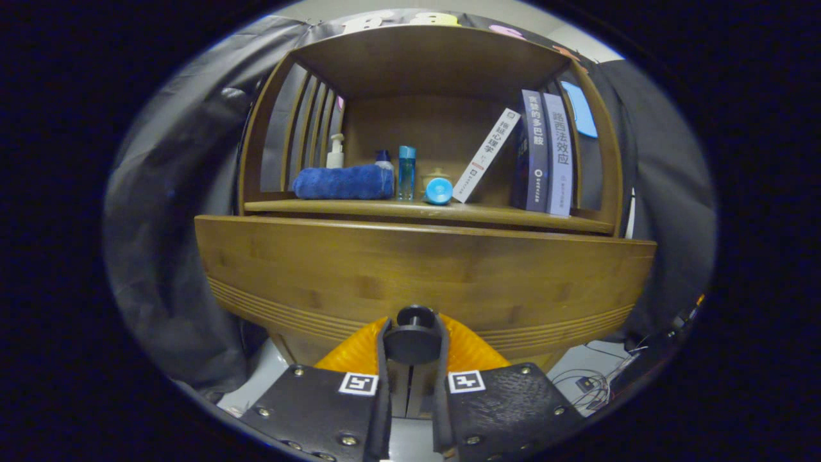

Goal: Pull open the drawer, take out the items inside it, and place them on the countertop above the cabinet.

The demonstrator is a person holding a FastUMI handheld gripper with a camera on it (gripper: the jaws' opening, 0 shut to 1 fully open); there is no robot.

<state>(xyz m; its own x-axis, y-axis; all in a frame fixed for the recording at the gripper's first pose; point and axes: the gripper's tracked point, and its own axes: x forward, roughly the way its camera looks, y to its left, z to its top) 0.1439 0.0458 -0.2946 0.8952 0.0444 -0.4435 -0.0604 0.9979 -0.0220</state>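
1. Dark cloth wall [173,256] draped behind and around a wooden cabinet [423,269] at the centre of the frame; pale floor with loose cables [603,385] at lower right.
2. Upper left of the shelf: slatted side panel, a white pump bottle [335,153] behind a rolled blue towel [344,182] lying along the countertop [513,217].
3. Centre of the shelf: a dark-capped small bottle [383,158] peeking over the towel, a tall clear blue bottle [406,172] upright, then a round blue cap [439,190] in front of a small wooden jar, likely crowded at the back to leave the front edge free for items from below.
4. Right of the shelf: a white book [486,155] leaning against two upright dark books [546,154], propped so as not to fall flat.
5. Below the countertop: wide wooden drawer front [423,282] spanning the middle of the frame, ribbed along its lower edge. Looks closed, contents hidden.
6. Lower centre: round dark knob [414,340] on the drawer front, sitting between the fingers.
7. Bottom centre: gripper [412,346] narrowed to a slim gap, both fingers pressed against the sides of the knob, seemingly clamped for a straight pull outward. Nothing else held.
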